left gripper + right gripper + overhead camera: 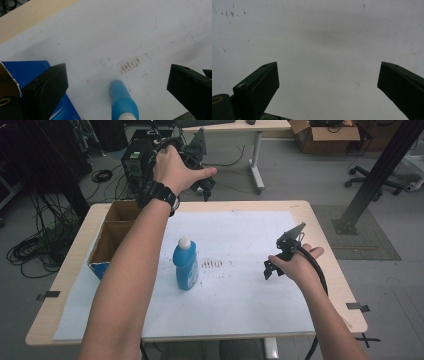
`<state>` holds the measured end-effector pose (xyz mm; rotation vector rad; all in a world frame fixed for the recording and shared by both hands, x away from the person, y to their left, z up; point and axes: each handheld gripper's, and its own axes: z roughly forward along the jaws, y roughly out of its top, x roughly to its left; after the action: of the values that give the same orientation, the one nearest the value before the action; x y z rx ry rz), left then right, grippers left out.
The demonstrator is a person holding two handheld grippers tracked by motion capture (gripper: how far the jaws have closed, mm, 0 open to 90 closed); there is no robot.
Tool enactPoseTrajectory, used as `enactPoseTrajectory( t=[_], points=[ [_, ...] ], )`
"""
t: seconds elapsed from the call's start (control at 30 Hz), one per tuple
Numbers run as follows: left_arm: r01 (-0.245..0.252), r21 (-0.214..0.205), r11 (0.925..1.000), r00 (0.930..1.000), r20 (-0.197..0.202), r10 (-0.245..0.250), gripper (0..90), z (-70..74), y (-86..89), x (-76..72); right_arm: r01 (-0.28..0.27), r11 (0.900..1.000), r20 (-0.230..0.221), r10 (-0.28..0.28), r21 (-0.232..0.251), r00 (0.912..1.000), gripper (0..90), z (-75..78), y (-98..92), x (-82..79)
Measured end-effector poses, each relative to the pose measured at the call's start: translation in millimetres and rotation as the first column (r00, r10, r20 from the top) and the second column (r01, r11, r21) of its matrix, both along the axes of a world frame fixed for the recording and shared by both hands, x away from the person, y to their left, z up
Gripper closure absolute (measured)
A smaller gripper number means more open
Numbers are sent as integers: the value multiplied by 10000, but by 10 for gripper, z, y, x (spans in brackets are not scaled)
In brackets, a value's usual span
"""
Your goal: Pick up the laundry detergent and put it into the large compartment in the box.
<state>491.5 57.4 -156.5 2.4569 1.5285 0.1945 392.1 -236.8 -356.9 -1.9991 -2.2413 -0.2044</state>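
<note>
Both grippers' jaws apart; blue bottle [185, 263] upright mid-sheet, cardboard box [107, 241] probably overhanging left edge.

A bottle [185, 263] stands upright on the paper sheet [240, 285] covering the table [330, 245]. A cardboard box [111, 237] sits left of the bottle, at the table's left edge. Smudge marks [212, 263] lie just right of the bottle.

A blue bottle [185, 264] with a white cap stands upright on white paper [240, 285]. In the left gripper view it [123, 102] rises between the wide-apart fingers [51, 86], nearer the left one, touching neither.
</note>
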Motion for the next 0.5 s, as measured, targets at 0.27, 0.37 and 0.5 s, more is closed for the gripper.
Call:
enactPoseTrajectory(
  t=[0.27,0.37,0.5],
  points=[
    [-54,55,10000,10000,21,54,37,41,-7,-45,-25,10000,205,24,51,9998,38,31,-34,-41],
    [-27,15,10000,10000,26,27,37,55,-17,-72,20,10000,153,-21,67,9999,38,36,-37,-56],
    [-49,85,10000,10000,-16,49,38,78,-26,-131,17,9999,203,-19,134,9998,38,40,-54,-100]
  ],
)
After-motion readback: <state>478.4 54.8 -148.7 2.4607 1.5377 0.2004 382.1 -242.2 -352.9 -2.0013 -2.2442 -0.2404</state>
